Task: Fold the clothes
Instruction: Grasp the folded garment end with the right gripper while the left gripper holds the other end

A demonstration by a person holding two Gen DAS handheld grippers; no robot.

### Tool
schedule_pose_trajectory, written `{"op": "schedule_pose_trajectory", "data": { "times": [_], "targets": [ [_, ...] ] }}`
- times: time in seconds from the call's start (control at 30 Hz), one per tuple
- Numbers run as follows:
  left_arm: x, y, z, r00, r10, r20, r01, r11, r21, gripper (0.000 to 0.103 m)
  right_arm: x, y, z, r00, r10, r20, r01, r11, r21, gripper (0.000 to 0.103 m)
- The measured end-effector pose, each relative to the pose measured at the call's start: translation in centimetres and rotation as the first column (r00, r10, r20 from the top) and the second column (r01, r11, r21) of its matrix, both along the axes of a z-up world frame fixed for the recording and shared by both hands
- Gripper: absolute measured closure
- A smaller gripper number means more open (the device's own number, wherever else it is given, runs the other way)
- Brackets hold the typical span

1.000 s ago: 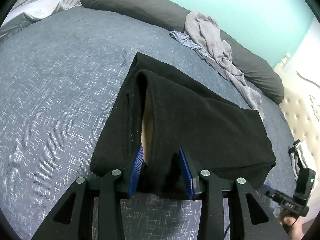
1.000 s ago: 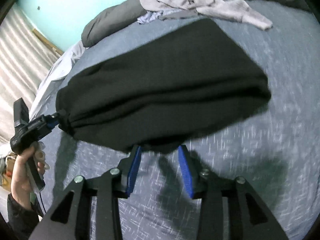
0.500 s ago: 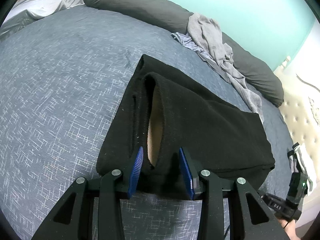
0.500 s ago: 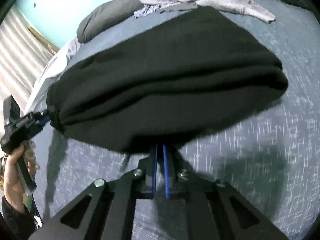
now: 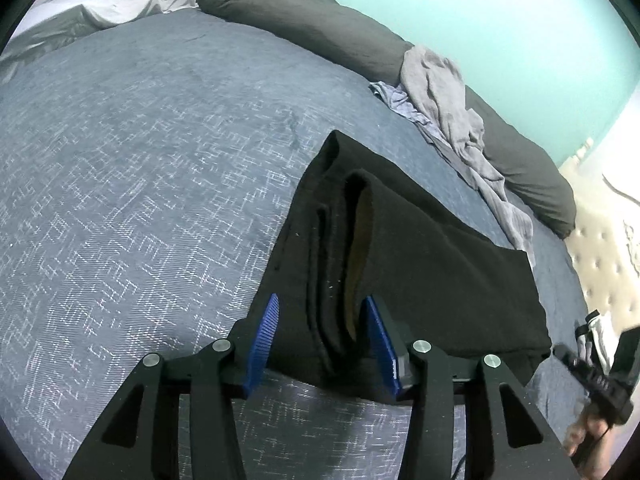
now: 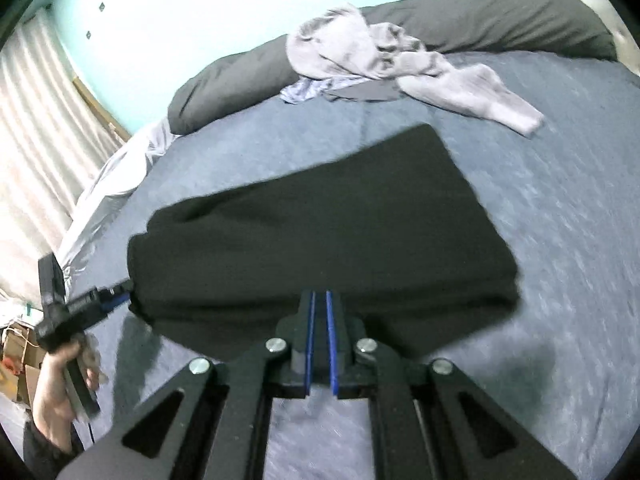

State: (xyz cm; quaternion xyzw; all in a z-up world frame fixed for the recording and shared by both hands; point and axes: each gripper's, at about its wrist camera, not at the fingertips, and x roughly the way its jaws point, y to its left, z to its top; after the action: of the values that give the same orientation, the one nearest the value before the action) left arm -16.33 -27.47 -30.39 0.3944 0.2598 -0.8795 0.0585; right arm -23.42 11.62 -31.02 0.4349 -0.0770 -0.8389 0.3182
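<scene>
the left gripper (image 5: 320, 336) has its jaws opening around the folded black garment (image 5: 420, 264) (its edge between them) on the bed (image 5: 140, 160). the right gripper (image 6: 320, 340) has its jaws together, nothing visibly between them.

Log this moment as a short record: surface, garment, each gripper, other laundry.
surface: blue-grey bedspread
garment: folded black garment lying on the bedspread
left gripper: jaws opening, garment's layered edge between the pads
right gripper: shut at the garment's near edge; whether cloth is pinched cannot be told
other laundry: crumpled grey clothes by the dark pillows
</scene>
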Motion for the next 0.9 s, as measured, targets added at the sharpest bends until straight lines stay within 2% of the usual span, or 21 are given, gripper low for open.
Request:
{"op": "schedule_pose_trajectory", "data": {
  "times": [0.2, 0.37, 0.47, 0.57, 0.7, 0.8, 0.9],
  "targets": [
    [-0.1, 0.0, -0.3, 1.000, -0.007, 0.007, 0.007, 1.000, 0.008, 0.054, -1.6, -6.5, -0.2, 0.998, 0.064, 0.015, -0.064, 0.998, -0.015, 0.098],
    [0.1, -0.5, -0.6, 1.000, -0.003, 0.011, 0.003, 1.000, 0.018, 0.054, -1.7, -10.3, -3.3, 0.993, 0.091, 0.081, -0.098, 0.992, 0.082, 0.098],
    [0.2, -0.8, -0.7, 1.000, 0.002, 0.013, -0.002, 1.000, 0.021, 0.054, -0.7, -10.1, -5.2, 0.992, 0.080, 0.095, -0.089, 0.992, 0.092, 0.097],
    [0.4, -1.1, -0.7, 1.000, 0.004, 0.013, -0.004, 1.000, 0.021, 0.054, 0.5, -9.9, -6.0, 0.995, 0.087, 0.047, -0.092, 0.989, 0.112, 0.098],
    [0.6, -1.2, -0.6, 1.000, 0.006, 0.010, -0.006, 1.000, 0.025, 0.054, 0.8, -10.4, -4.4, 0.997, 0.073, 0.028, -0.076, 0.985, 0.155, 0.098],
    [0.9, -1.2, -0.5, 1.000, 0.009, 0.007, -0.009, 1.000, 0.027, 0.054, 0.9, -9.9, -2.6, 0.998, 0.046, -0.032, -0.042, 0.992, 0.120, 0.098],
    [1.1, -1.4, -0.7, 1.000, 0.010, 0.013, -0.010, 1.000, 0.026, 0.054, 0.4, -10.1, -3.6, 0.999, 0.035, 0.001, -0.035, 0.990, 0.136, 0.098]
  ]
}}
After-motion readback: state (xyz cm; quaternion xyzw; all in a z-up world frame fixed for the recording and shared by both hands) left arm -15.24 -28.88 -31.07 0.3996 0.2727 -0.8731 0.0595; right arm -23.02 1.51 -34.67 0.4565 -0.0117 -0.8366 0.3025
